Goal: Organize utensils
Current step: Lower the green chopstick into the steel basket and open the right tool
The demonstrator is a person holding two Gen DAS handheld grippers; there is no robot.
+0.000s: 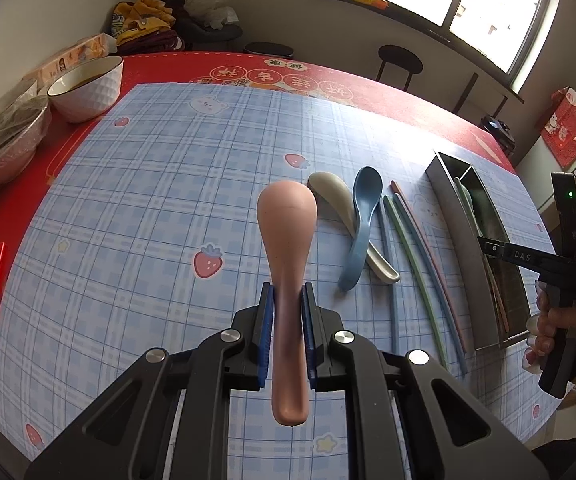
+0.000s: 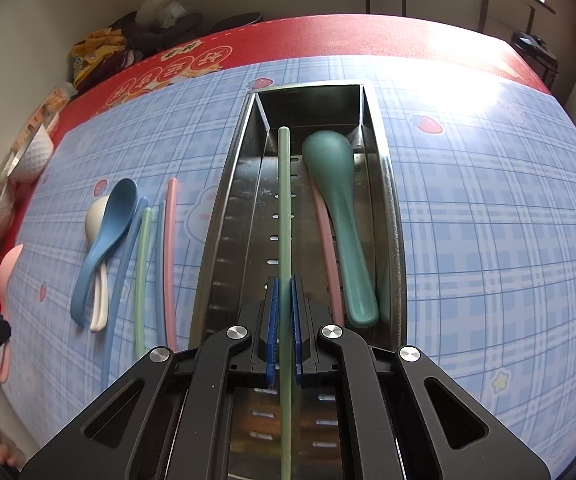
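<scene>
Above the metal tray (image 2: 228, 208), a pale green chopstick (image 2: 284, 200) is being gripped by the right gripper (image 2: 284, 328), whose blue pads are being pressed against its shaft, with the stick running lengthwise over the tray's slotted floor. Inside the tray, toward its right wall, a teal spoon (image 2: 335, 200) is being kept bowl-down beside a pink chopstick (image 2: 327, 240). Left of the tray, on the blue checked cloth (image 2: 487, 220), a blue spoon (image 2: 106, 232) is being supported across a cream spoon (image 2: 98, 292), and loose blue, green and pink chopsticks (image 2: 144, 272) are being left just beside them. Further left of the tray, a pink spoon (image 1: 286, 248) is being clamped by its handle in the left gripper (image 1: 288, 320), bowl pointing away.
</scene>
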